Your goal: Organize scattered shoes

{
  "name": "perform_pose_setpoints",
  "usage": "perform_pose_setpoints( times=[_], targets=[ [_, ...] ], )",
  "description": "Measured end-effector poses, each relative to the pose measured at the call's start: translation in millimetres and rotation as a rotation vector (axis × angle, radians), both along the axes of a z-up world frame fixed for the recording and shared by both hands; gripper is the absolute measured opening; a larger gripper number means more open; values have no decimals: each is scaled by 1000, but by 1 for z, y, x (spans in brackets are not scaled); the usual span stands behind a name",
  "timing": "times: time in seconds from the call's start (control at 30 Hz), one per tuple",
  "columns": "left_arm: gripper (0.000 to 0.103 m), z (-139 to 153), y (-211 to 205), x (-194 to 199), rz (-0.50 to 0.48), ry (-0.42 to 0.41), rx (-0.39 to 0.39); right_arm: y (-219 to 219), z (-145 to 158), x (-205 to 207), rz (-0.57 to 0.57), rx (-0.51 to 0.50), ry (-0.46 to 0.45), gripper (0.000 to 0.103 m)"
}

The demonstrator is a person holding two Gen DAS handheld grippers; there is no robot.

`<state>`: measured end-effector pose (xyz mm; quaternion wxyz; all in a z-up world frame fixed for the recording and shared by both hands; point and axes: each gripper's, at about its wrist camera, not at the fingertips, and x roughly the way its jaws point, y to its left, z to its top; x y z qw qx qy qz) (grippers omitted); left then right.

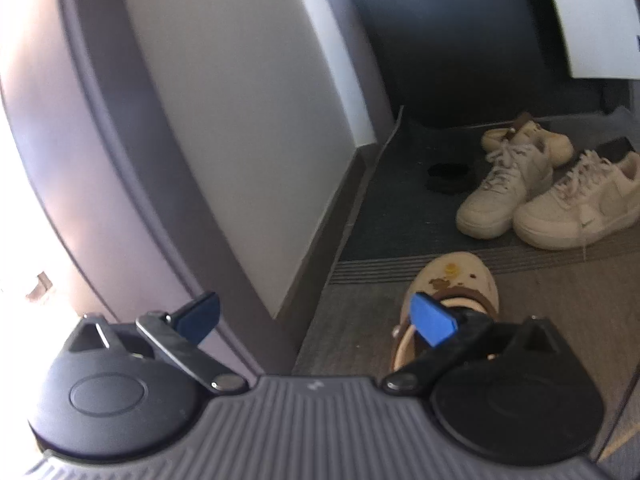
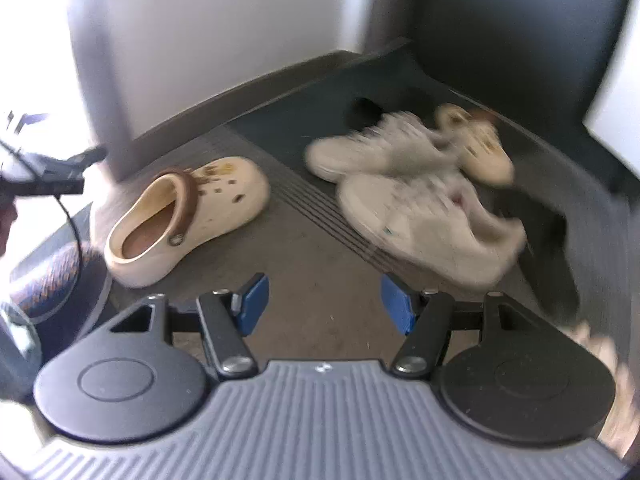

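Left hand-held gripper (image 1: pixel 316 318): blue-padded fingers spread wide apart, nothing clamped; its right finger is seen over the heel of a cream foam clog with brown strap (image 1: pixel 456 280), contact cannot be told. The whole clog (image 2: pixel 188 216) is shown only in the right wrist view, lying on grey-brown carpet floor (image 2: pixel 316 248), toe toward the white wall (image 2: pixel 216 32), charms on top. Right hand-held gripper (image 2: pixel 324 304): fingers apart, empty, above bare carpet. Two cream lace-up sneakers (image 1: pixel 548 196) are seen side by side, touching, on a dark floor mat (image 1: pixel 400 208), sharp in the left view, blurred in the right. A second cream clog (image 1: pixel 528 140) lies just behind them. No containers are seen.
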<state>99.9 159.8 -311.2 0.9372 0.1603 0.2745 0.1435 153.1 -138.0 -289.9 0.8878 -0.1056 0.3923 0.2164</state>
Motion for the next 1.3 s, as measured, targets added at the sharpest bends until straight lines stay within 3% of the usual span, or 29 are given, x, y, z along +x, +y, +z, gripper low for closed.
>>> perform_pose_setpoints(
  times=[0.23,0.4,0.53,0.67,0.87,0.93,1.1,1.2,1.3],
  targets=[
    [102,-1,-26,-4,-94,-10,33,-47,-14,-12,-200,115,-21,65],
    [102,-5,-43,-3,-185,3,43,-87,-24,-21,-353,175,-18,83],
    [102,-6,-69,5,-350,70,40,-112,-19,-35,-448,220,-79,83],
    [102,14,-110,23,-571,125,39,-140,-10,-51,-590,236,-176,83],
    [102,47,-198,65,-848,327,25,-181,4,-75,-803,257,-323,83],
    [103,52,-237,76,-926,351,20,-195,8,-83,-874,264,-373,83],
    [102,17,-321,90,-1067,412,-86,-218,7,-85,-958,326,-399,83],
    [101,-18,-366,105,-1054,475,-192,-230,5,-84,-995,370,-401,83],
    [101,-46,-389,114,-941,470,-238,-238,3,-91,-990,381,-383,83]
  ],
)
